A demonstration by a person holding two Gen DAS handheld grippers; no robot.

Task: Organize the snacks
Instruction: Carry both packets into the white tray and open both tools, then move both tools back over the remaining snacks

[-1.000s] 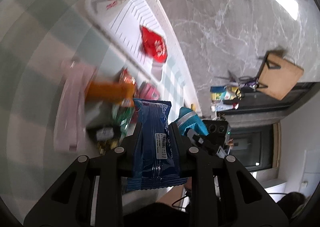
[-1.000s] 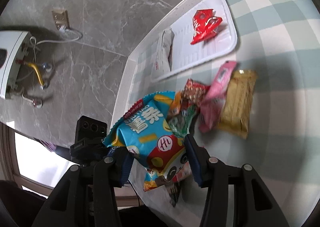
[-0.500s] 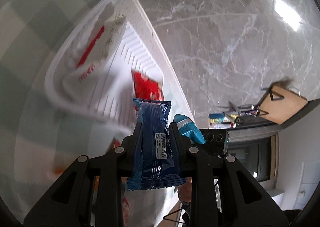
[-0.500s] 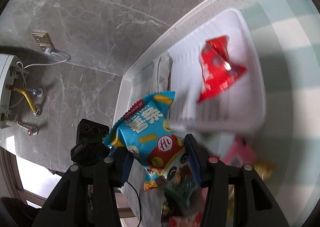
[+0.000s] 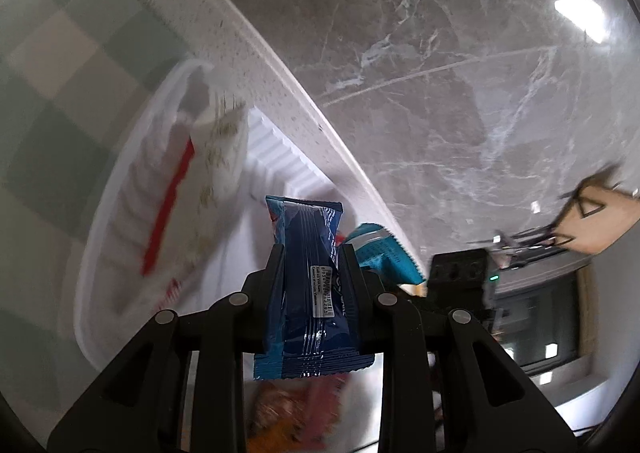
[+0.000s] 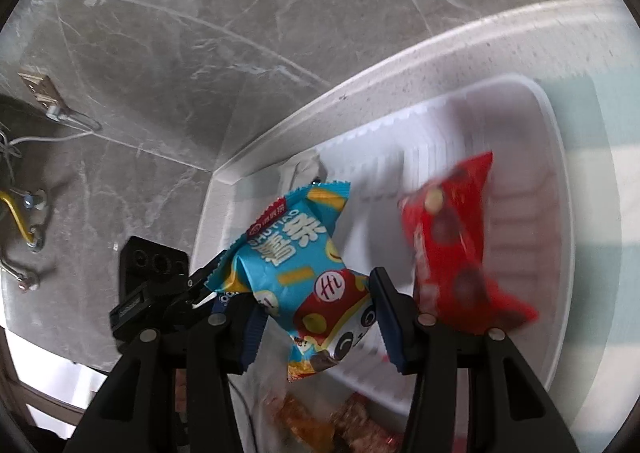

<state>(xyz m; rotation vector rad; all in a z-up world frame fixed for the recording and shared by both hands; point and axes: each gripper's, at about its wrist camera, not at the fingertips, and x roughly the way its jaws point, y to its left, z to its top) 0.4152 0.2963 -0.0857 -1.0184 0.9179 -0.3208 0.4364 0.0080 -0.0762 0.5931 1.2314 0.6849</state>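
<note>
In the left wrist view, the left gripper (image 5: 311, 253) holds a dark blue snack packet (image 5: 310, 285) upright between its two black fingers; the jaws are narrow and press on both sides of the packet. The packet is in the lower middle of the frame, above the white ribbed tray (image 5: 120, 221), which fills the left and centre. On the tray, at the centre left, lies a white packet with a red stripe (image 5: 196, 189), blurred.

In the right wrist view, the right gripper (image 6: 316, 293) holds a light blue snack bag (image 6: 296, 257) with a red and yellow picture. The jaws are half wide and closed on the bag, which is tilted in the lower middle of the frame. To the right of it, a red packet (image 6: 452, 249) lies in the tray (image 6: 556, 157). Under the gripper, at the bottom edge, more snacks (image 6: 316, 425) are seen, but too blurred to tell. Behind the table is a grey marble wall (image 6: 200, 33).
</note>
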